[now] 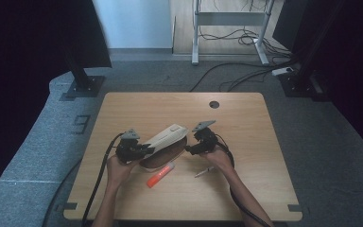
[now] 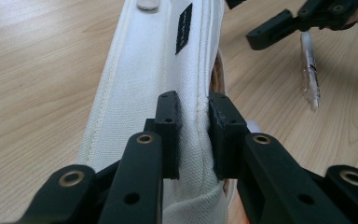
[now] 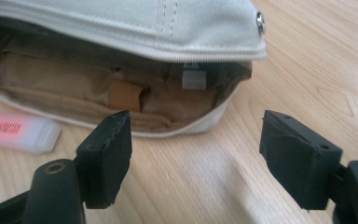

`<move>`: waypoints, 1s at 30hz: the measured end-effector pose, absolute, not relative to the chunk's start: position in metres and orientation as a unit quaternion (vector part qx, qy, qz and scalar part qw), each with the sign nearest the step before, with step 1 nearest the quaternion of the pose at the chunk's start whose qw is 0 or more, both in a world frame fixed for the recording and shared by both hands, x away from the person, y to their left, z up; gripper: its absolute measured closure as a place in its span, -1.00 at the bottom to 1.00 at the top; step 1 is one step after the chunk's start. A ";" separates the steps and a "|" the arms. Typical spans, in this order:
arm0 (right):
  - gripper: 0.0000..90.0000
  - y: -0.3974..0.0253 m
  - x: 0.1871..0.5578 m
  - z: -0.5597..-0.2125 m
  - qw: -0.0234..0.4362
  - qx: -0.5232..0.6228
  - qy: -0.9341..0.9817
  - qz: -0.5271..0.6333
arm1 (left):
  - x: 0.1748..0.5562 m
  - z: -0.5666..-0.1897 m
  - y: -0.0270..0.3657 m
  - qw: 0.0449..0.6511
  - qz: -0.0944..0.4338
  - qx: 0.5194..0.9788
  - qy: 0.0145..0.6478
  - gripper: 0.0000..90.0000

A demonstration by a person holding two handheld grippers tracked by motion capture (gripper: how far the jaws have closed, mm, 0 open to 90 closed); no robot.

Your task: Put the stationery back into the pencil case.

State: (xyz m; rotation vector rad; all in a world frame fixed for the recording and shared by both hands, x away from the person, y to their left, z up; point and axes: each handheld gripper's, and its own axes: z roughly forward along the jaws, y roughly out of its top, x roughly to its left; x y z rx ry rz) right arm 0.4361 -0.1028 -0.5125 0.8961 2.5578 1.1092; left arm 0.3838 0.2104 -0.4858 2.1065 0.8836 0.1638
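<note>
At table centre, left gripper [image 2: 193,135] clamps the pouch [image 2: 154,70] flap, holding it open. Right gripper [image 3: 196,154] is released, empty; next it likely grasps the marker [image 1: 160,174] or pen [image 1: 204,172].

My left gripper [image 1: 147,149] is clamped, jaws pinched nearly together on white fabric. My right gripper [image 1: 189,149] has its jaws spread wide, gripping nothing, held low. Both forearms enter from the bottom edge, hands wrapped around the gripper bodies, the grippers pointing inward toward each other.
</note>
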 end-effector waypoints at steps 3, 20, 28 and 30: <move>-0.46 -0.110 0.432 -0.513 0.106 0.300 0.870 0.377 | 0.384 -0.486 0.211 0.414 0.063 0.837 0.352 0.67; -0.41 -0.156 0.408 -0.517 0.101 0.310 0.868 0.375 | 0.384 -0.486 0.211 0.414 0.063 0.838 0.350 0.67; -0.35 -0.174 0.396 -0.520 0.097 0.312 0.868 0.373 | 0.384 -0.486 0.210 0.413 0.063 0.838 0.350 0.67; -0.32 -0.178 0.392 -0.521 0.094 0.312 0.869 0.371 | 0.384 -0.486 0.210 0.413 0.063 0.838 0.350 0.67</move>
